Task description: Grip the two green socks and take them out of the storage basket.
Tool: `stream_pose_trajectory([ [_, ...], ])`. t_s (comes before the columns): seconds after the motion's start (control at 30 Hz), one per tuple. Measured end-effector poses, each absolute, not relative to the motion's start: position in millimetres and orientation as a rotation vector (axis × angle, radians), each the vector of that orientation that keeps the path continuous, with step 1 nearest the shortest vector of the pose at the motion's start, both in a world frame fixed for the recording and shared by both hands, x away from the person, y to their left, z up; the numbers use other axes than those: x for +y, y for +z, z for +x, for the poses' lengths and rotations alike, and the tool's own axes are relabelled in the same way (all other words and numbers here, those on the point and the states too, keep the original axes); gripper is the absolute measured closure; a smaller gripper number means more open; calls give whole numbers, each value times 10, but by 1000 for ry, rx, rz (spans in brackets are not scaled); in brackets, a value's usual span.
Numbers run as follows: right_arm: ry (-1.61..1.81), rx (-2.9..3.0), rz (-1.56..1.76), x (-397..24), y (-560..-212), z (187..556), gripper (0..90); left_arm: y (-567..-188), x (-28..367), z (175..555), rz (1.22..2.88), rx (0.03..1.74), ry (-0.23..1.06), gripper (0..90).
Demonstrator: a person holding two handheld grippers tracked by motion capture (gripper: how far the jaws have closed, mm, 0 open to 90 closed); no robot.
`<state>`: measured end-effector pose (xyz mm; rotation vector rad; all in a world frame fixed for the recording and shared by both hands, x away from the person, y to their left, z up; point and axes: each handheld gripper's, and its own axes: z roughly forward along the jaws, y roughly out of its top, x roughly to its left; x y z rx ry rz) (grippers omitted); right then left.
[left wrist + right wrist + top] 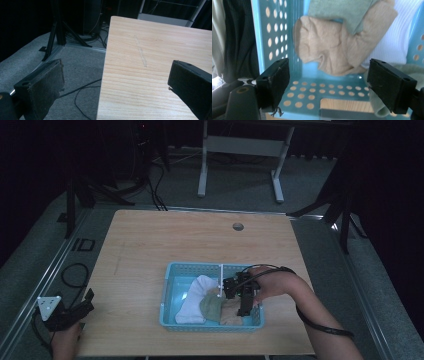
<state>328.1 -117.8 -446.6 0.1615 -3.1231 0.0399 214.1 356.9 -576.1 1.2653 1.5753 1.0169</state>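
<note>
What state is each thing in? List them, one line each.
Basket: upright on the table, holding cloths.
Beige cloth: crumpled, lying loose in the basket.
Green cloth: draped partly over the beige cloth.
White cloth: bunched, lying in the basket.
Right hand-held gripper: open, over the basket.
Left hand-held gripper: open, holding nothing.

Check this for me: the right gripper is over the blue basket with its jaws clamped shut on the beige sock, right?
Not quite. The right gripper is over the blue basket, but its jaws stand open with nothing between them; the beige sock lies beyond them, as the right gripper view shows.
</note>
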Motion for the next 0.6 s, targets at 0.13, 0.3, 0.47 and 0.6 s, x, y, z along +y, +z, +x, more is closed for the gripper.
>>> stream_pose_trajectory([
  [0.13,23,-3126,166,-1090,-4471,3303,186,-5760,3569,2142,1267,1578,1013,7],
  [0.3,15,-3122,186,-974,-4491,3324,186,-5760,3570,2142,1269,1576,1011,7],
  [0.47,-8,-3137,198,-900,-4539,3344,223,-5760,3572,2143,1271,1575,1008,7],
  [0.6,-35,-3144,228,-845,-4578,3348,276,-5760,3574,2143,1274,1576,1007,7],
])
